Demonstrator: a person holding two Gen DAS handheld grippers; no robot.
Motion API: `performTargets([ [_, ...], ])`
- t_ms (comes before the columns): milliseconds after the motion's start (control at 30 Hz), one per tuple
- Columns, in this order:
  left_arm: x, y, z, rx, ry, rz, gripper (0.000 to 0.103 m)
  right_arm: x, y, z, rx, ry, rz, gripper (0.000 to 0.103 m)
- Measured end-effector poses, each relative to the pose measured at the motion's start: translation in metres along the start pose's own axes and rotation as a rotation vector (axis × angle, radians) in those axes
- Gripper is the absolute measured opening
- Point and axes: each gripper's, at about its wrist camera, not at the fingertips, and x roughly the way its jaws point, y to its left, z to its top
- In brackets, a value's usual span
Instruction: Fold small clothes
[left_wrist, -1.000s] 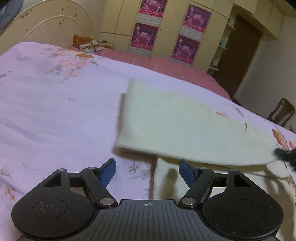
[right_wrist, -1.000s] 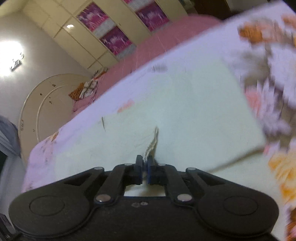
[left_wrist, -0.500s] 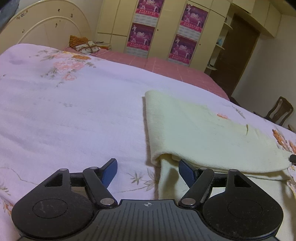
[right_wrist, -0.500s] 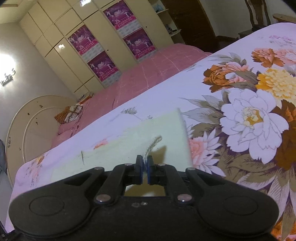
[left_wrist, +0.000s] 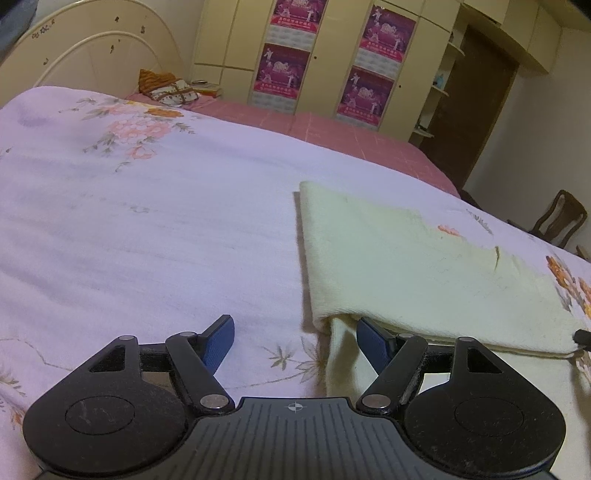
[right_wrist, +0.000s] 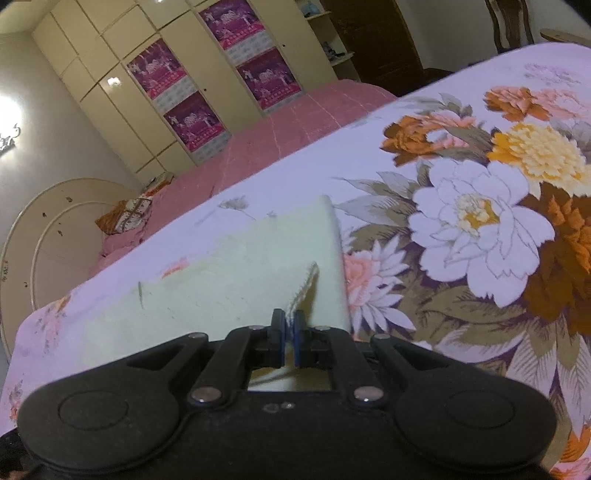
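A pale yellow cloth (left_wrist: 406, 266) lies folded over itself on the floral lilac bedsheet (left_wrist: 147, 229). My left gripper (left_wrist: 295, 339) hovers open at the cloth's near left corner. Its right pad (left_wrist: 373, 343) sits at the mouth of the fold, and its left pad (left_wrist: 219, 341) is over bare sheet. Neither pad presses on anything. In the right wrist view my right gripper (right_wrist: 290, 332) is shut on a frayed corner of the cloth (right_wrist: 229, 280), holding it just above the lower layer. The right gripper's tip (left_wrist: 581, 336) shows at the far right edge of the left wrist view.
A cream headboard (left_wrist: 92, 55) and a patterned pillow (left_wrist: 170, 88) are at the head of the bed. A pink bedspread (left_wrist: 332, 129) lies beyond the sheet. Wardrobes with posters (left_wrist: 288, 74), a dark door (left_wrist: 476, 103) and a wooden chair (left_wrist: 557, 218) stand behind.
The upper layer of the cloth, lifted and spread a second ago, has come down onto the lower layer. My right gripper carried its corner across. The left gripper stayed almost still.
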Motion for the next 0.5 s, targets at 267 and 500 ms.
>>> performTargets([
  [267, -0.037, -0.001, 0.007, 0.058, -0.097, -0.081, 0.074, -0.016, 0.001, -0.001, -0.070, -0.032, -0.058, 0.022],
  [500, 0.020, -0.071, 0.016, 0.133, 0.001, -0.235, 0.074, 0.010, 0.044, -0.006, -0.252, 0.020, -0.018, 0.020],
])
